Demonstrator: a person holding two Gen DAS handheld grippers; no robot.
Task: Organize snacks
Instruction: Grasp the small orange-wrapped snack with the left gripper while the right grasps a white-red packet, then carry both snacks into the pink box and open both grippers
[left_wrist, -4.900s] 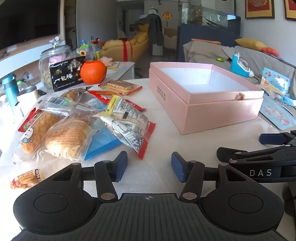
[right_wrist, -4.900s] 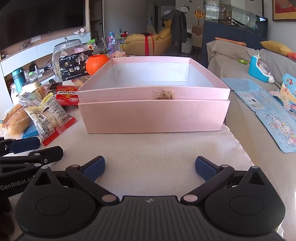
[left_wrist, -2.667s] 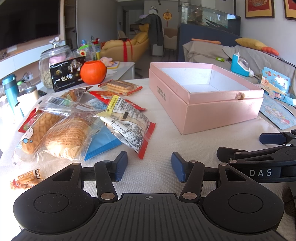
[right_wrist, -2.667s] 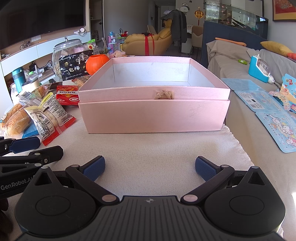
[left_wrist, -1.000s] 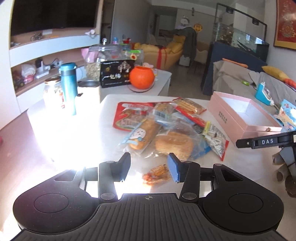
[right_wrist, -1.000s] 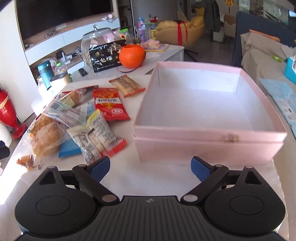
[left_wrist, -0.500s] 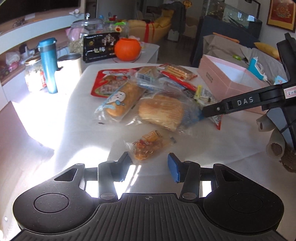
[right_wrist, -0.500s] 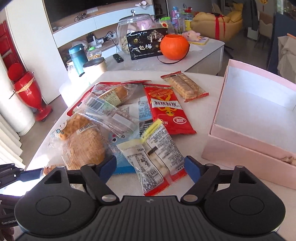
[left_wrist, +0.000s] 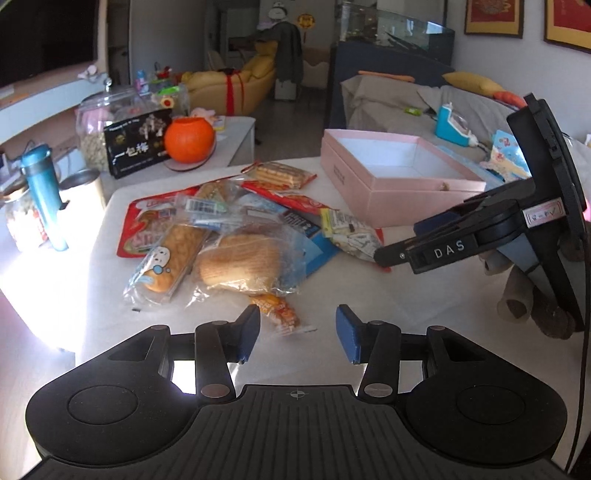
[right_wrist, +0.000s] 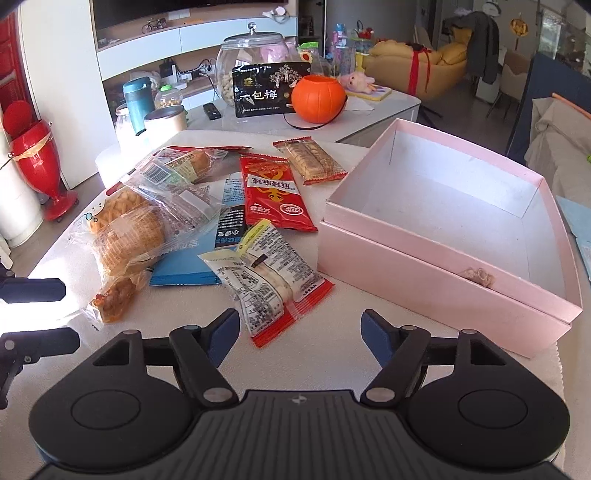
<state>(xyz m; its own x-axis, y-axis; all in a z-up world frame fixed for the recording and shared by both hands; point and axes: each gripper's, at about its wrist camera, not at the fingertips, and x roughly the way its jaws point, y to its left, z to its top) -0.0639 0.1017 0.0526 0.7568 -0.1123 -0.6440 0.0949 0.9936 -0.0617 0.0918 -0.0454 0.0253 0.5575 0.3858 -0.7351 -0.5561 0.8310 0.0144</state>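
Several snack packets lie heaped on the white table left of an open pink box (right_wrist: 443, 266), which holds no snacks. My left gripper (left_wrist: 298, 328) is open low over the table's near edge. A small orange packet (left_wrist: 279, 312) lies between its fingers near the left pad, untouched. My right gripper (right_wrist: 299, 334) has its jaws opening. A corner of a white-and-red packet (right_wrist: 266, 277) reaches between them, and no pad presses it. Bagged bread (left_wrist: 240, 262) sits in the middle of the heap. Each gripper shows at the edge of the other's view.
A red packet (right_wrist: 269, 195), a biscuit packet (right_wrist: 310, 160) and a flat blue pack (right_wrist: 184, 266) lie in the heap. Behind stand an orange pumpkin pail (right_wrist: 317, 98), a black bag (right_wrist: 273, 94), a glass jar (right_wrist: 251, 55), a teal bottle (left_wrist: 42, 195) and a tin (right_wrist: 164, 120).
Both grippers swung left from the pink box to the snack heap. The right jaws narrowed. The small orange packet now lies between the left fingers, and the white-and-red packet reaches between the right fingers.
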